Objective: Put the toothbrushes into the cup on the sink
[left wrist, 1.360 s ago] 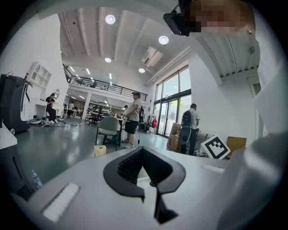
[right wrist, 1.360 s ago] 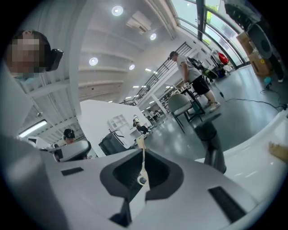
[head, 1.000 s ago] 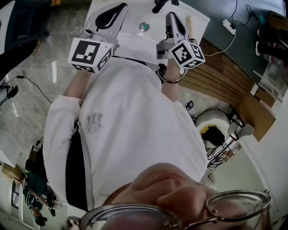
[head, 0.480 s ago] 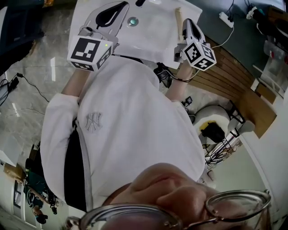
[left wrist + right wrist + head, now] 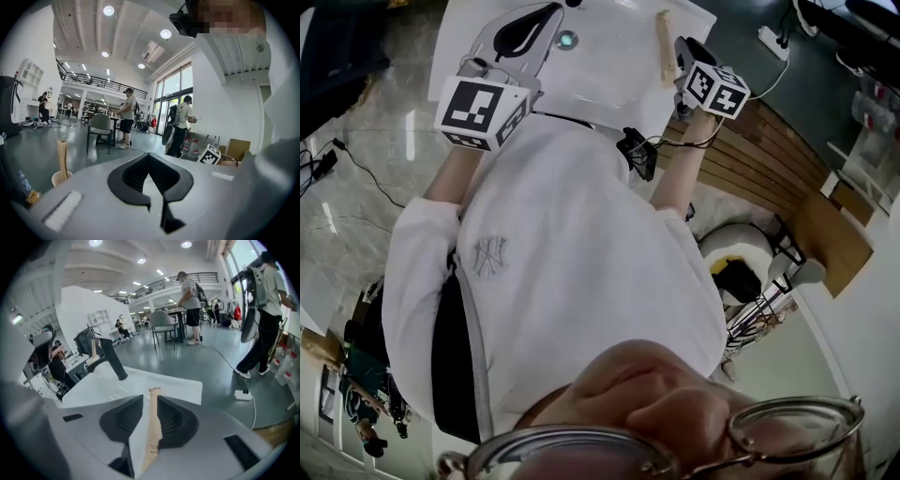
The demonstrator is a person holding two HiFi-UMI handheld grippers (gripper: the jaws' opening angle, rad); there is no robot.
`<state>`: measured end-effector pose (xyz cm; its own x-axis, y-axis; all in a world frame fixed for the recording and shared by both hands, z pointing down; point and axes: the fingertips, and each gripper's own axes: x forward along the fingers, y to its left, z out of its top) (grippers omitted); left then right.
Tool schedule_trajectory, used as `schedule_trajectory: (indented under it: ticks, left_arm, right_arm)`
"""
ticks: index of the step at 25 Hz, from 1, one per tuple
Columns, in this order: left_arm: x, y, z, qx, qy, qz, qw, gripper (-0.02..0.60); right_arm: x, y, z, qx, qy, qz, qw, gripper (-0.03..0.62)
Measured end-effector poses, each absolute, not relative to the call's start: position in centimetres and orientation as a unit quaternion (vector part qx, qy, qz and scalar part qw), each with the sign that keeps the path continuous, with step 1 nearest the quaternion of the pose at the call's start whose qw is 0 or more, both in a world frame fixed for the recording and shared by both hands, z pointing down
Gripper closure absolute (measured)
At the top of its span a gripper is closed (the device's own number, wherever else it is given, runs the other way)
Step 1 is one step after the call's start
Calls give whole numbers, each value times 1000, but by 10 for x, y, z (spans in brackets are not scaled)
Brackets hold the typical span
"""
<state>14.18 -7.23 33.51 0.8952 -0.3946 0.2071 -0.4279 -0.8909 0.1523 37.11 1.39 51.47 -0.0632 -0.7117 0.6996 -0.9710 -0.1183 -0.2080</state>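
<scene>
A wooden toothbrush (image 5: 664,47) lies on the right rim of the white sink (image 5: 609,75). My right gripper (image 5: 680,49) is right beside it. In the right gripper view that toothbrush (image 5: 153,427) lies between the jaws of the right gripper (image 5: 150,397), against the right one, with a gap on the left. The jaws have just been opening and do not press on it. My left gripper (image 5: 555,11) hovers over the basin's left side, shut and empty. In the left gripper view a cup (image 5: 60,178) stands to the left of my left gripper (image 5: 149,154), with another wooden toothbrush (image 5: 62,157) upright in it.
A black faucet (image 5: 107,357) rises at the back of the sink, and a drain (image 5: 567,39) sits in the basin. A white power strip (image 5: 772,44) lies on the floor beyond. Wooden boards (image 5: 769,150) run to the right. People and a chair (image 5: 101,129) stand far off.
My right gripper has swung right and down from over the basin to the toothbrush on the sink's right rim. The left gripper has shifted only a little.
</scene>
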Motion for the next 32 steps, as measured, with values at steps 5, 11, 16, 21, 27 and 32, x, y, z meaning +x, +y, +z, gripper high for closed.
schedule_trajectory:
  ticks: [5,11,16,21,27,32]
  left_arm:
    - [138,-73,340,966,-224,87,100,572]
    - [145,-75,340,963,-233,92,103,572]
    - [146,-78,344,961,-235,97,106,572]
    - [146,-83,345,960,-237,100,108,572]
    - [142,-86,346,960,-235,101,111,572]
    - [146,-86,347,960,-237,100,113,572]
  right_arm:
    - [361,12,547,613,-648,373,256,482]
    - [359,12,572,567,-651,408,297,444]
    - [360,8,585,551,-649,424,310,441]
    - [356,8,595,533,-645,440,326,442]
    - [350,8,598,513,-634,466,343,461]
    - [361,12,596,510,-624,471,359,528]
